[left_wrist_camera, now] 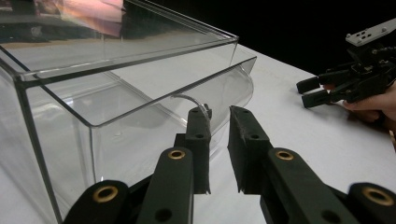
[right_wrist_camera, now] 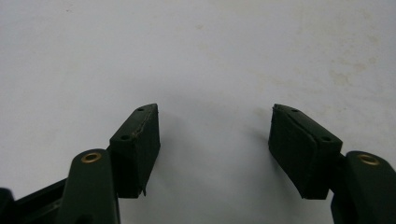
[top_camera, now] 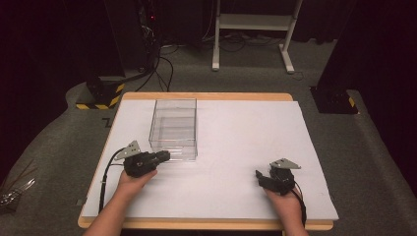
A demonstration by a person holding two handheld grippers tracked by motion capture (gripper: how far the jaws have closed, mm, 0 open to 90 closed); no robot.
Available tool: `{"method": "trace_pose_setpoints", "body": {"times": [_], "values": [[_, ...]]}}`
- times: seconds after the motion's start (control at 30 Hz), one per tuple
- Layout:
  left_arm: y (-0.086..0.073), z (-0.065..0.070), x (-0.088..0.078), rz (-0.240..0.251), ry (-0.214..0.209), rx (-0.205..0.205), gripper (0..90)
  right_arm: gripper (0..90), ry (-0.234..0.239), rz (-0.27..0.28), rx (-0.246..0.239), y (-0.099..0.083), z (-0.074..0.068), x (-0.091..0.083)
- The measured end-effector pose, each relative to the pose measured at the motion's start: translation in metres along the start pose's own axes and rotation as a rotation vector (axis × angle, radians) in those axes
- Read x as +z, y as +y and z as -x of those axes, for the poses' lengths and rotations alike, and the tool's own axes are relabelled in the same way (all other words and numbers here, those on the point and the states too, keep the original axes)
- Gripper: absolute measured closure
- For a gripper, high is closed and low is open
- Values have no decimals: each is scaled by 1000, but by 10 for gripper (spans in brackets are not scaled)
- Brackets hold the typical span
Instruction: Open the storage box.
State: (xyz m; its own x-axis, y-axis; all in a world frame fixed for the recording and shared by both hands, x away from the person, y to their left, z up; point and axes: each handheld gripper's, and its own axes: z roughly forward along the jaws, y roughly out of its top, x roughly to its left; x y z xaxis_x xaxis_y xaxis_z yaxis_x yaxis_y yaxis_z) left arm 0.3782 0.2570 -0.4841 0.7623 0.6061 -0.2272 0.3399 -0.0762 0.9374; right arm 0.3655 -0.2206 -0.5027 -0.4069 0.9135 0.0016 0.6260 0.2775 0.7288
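Observation:
A clear plastic box [top_camera: 173,129] stands on the white sheet [top_camera: 246,142], left of the middle. My left gripper [top_camera: 166,156] lies level at the box's near wall. In the left gripper view the box [left_wrist_camera: 116,84] rises just ahead, with a curved clear flap along its front. The left gripper [left_wrist_camera: 218,112] has its jaws a narrow gap apart at that flap's edge, and I see nothing pressed between the pads. My right gripper [top_camera: 259,176] rests on the sheet at the near right, also seen as the right gripper [left_wrist_camera: 310,92]. The right gripper [right_wrist_camera: 215,112] stands open over bare sheet.
The sheet covers a wooden table [top_camera: 206,96]. On the carpet behind stand a white metal frame [top_camera: 253,29], a black-and-yellow striped base [top_camera: 101,98] and loose cables [top_camera: 160,69]. Bare sheet stretches between the box and the right gripper.

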Motion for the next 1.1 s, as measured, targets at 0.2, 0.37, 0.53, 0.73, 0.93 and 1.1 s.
{"method": "trace_pose_setpoints", "body": {"times": [0.2, 0.37, 0.53, 0.73, 0.93, 1.1], "values": [[-1, 4, -6, -16, 4, 8, 788, 339, 1, 1, -2, 0, 0, 0], [-3, 12, -13, -26, -5, 12, 797, 335, 7, 2, 2, 0, 1, 0], [-6, 19, -17, -33, -14, 15, 804, 335, 6, 2, -2, 0, 0, 0], [-10, 27, -23, -31, -32, 5, 810, 336, 3, 0, -2, 0, 0, 0], [-15, 36, -30, -38, -52, 16, 818, 337, -3, 1, -8, 0, -1, 0], [-19, 43, -36, -41, -77, 27, 823, 337, -4, 2, -8, 0, -1, 0]]}}
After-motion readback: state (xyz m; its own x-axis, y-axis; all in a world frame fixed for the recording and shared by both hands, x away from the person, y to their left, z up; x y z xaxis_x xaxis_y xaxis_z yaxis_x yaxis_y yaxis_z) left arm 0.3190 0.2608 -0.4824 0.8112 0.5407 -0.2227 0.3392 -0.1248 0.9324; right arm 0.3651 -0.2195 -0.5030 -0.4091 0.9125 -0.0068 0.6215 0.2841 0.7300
